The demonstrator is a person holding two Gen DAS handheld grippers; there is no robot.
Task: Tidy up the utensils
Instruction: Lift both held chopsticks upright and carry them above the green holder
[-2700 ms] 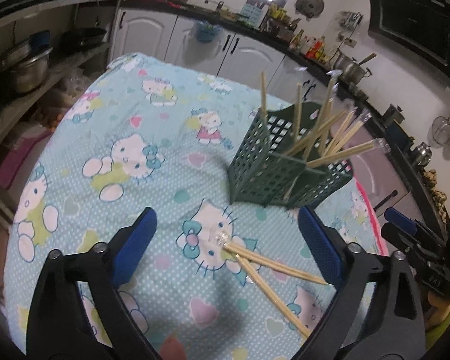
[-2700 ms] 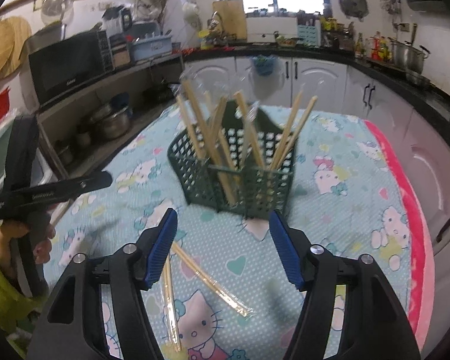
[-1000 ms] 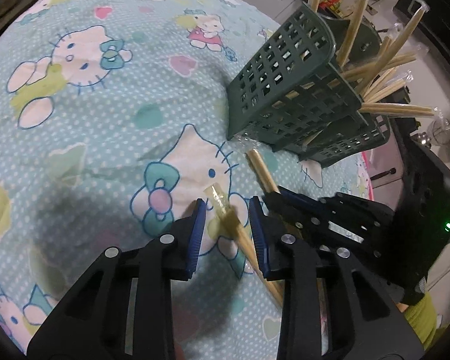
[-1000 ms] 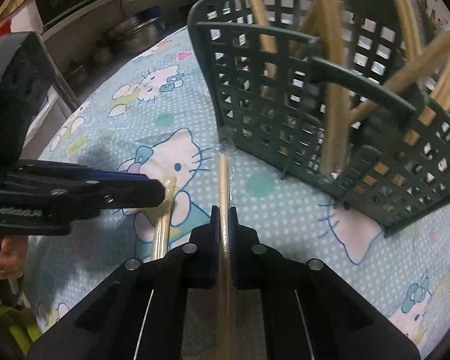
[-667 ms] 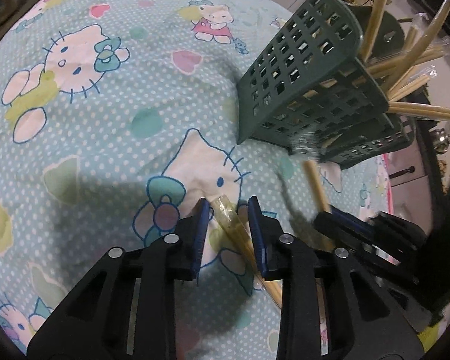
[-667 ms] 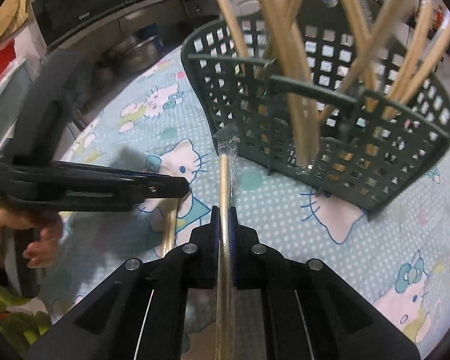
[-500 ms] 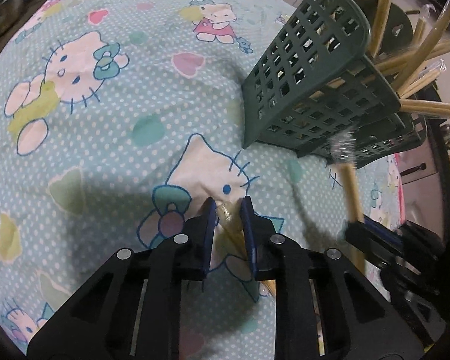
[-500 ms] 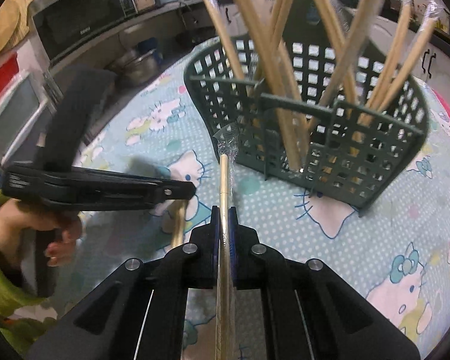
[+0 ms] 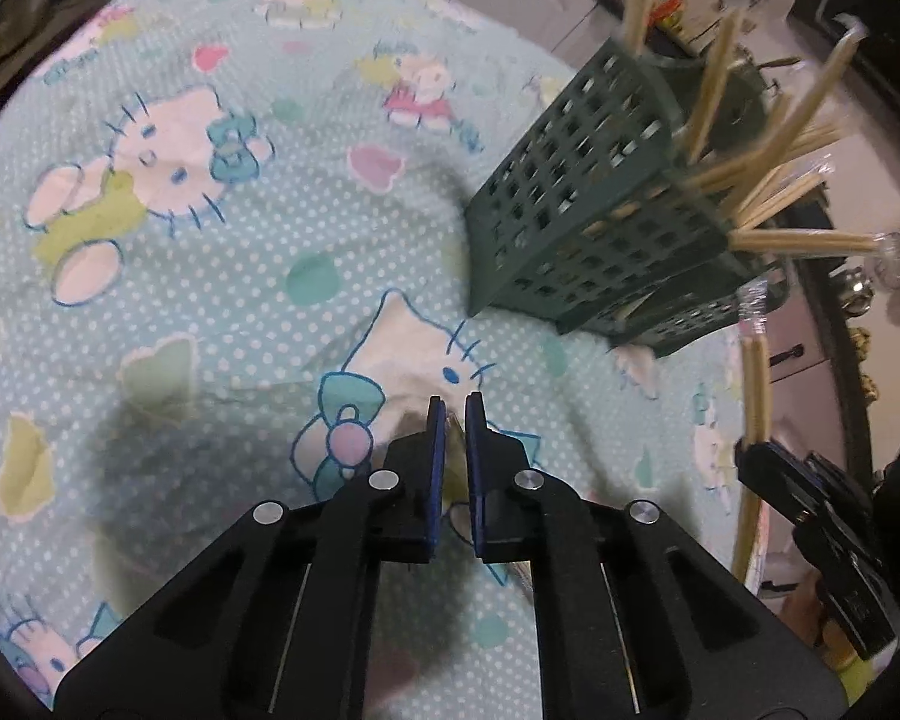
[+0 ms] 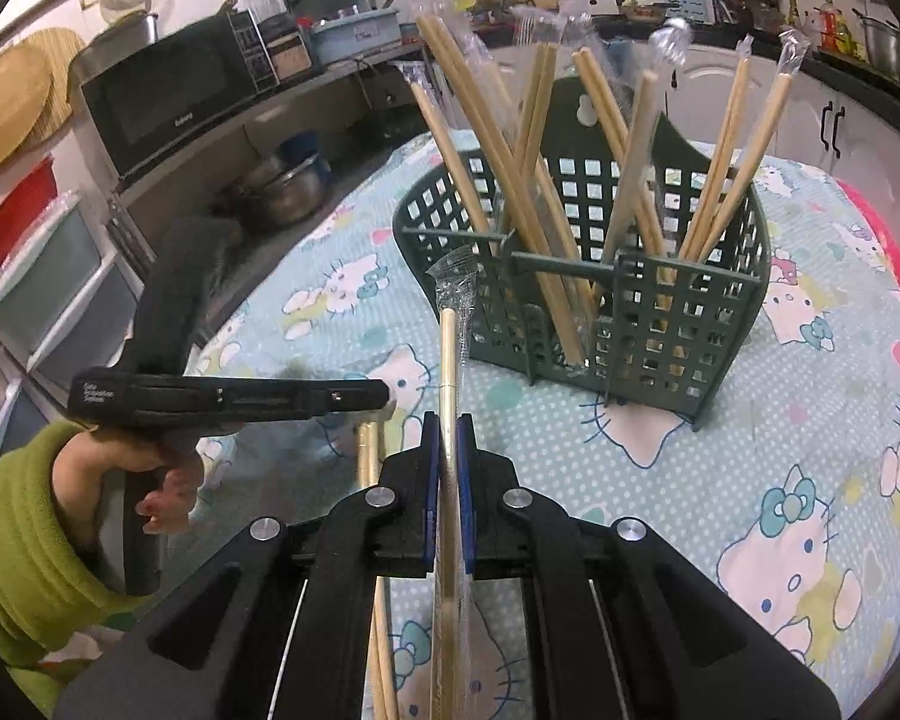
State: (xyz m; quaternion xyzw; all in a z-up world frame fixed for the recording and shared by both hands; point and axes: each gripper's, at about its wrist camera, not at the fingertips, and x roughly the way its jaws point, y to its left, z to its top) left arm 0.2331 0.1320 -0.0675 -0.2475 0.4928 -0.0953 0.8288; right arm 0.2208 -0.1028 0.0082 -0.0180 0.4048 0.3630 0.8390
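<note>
The right claw (image 10: 448, 474) is clamped on a wrapped chopstick pair (image 10: 448, 372), pale wood in a clear sleeve whose crimped end sticks up ahead of the blue pads, level with the near wall of the basket (image 10: 642, 312). The left claw (image 9: 456, 450) has its pads drawn narrow around a second wrapped pair (image 10: 367, 450) that lies on the tabletop (image 9: 222, 276); in the left view only a sliver of wrapper shows between the pads, so whether they actually grip it cannot be told.

The basket is dark green plastic lattice with dividers, standing upright on the tabletop just beyond both claws. Many more wrapped chopsticks (image 10: 510, 180) lean in it at crossing angles, fanning out above the rim.

The tabletop wears a light blue polka-dot cloth printed with cartoon cats. Beyond it are a microwave (image 10: 168, 99) on a shelf, steel pots (image 10: 282, 189) below, white cabinets (image 10: 810, 114) and a cluttered counter.
</note>
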